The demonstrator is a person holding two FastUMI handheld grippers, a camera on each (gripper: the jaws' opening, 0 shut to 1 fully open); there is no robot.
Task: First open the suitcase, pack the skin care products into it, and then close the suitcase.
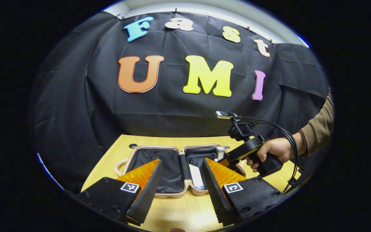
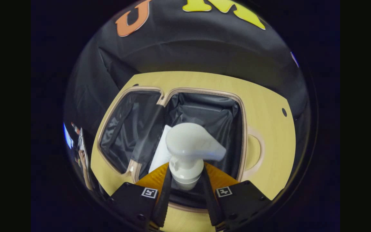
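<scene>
A small beige suitcase (image 1: 172, 194) lies open on the wooden table, both halves lined in black. A white tube (image 1: 196, 178) rests in its right half. My left gripper (image 1: 181, 160) is open and holds nothing, hovering near the suitcase's front edge. In the right gripper view, my right gripper (image 2: 187, 168) is shut on a white pump bottle (image 2: 188, 146), held upright over the right half of the suitcase (image 2: 242, 129), beside the tube (image 2: 160, 151). The left gripper view shows that right gripper (image 1: 226, 159) and the pump bottle (image 1: 221, 151) above the case, with a hand (image 1: 274, 153) on the grip.
The wooden table (image 1: 106, 166) reaches to the black cloth wall behind. A round cable hole (image 1: 133, 145) sits behind the suitcase's left half. The suitcase's carry handle (image 2: 258, 151) sticks out on the right side in the right gripper view. Cables hang from the right gripper.
</scene>
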